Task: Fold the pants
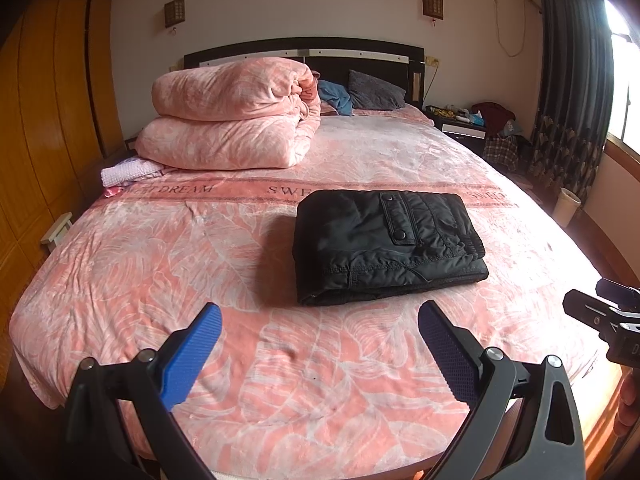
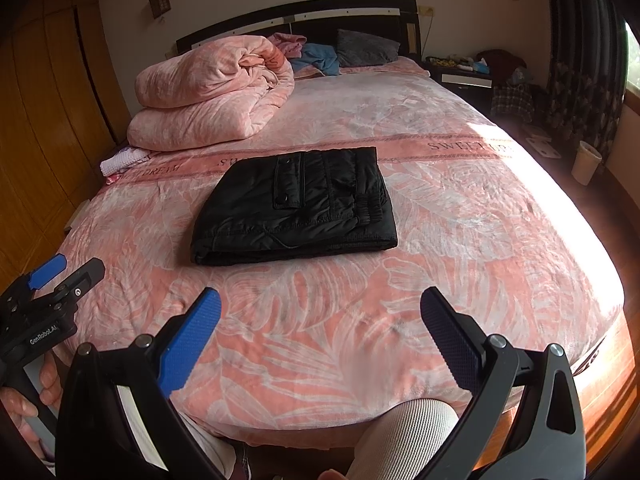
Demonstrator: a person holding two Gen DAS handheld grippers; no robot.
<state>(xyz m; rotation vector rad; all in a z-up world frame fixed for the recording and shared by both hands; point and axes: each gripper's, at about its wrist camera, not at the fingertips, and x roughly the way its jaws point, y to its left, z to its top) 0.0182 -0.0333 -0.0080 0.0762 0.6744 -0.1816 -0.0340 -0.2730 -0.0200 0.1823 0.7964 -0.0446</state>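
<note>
Left gripper spread wide, nothing between its two blue-padded fingers, hovering over the near part of the bed. Right gripper also wide apart and empty, two blue pads, over the near edge of the bed. Each gripper shows at the edge of the other's view: the right one at the far right of the left wrist view, the left one at the far left of the right wrist view, with a hand on its handle. Neither gripper touches the cloth.

One pair of black pants, folded into a compact rectangle, lies flat on the pink leaf-print bedspread, mid-bed, just ahead of both grippers and well apart from them. One snap-flap pocket faces up; elastic waistband sits at the right end of the stack.

Further back, left side: one pink quilt folded in two thick layers. One small white cloth just beside its near left corner. At the headboard: one grey pillow, one blue garment. Two wall lamps above the headboard. One nightstand right of the bed, cluttered. One pale bin on the floor by the dark curtain. Wooden wardrobe on the left.
</note>
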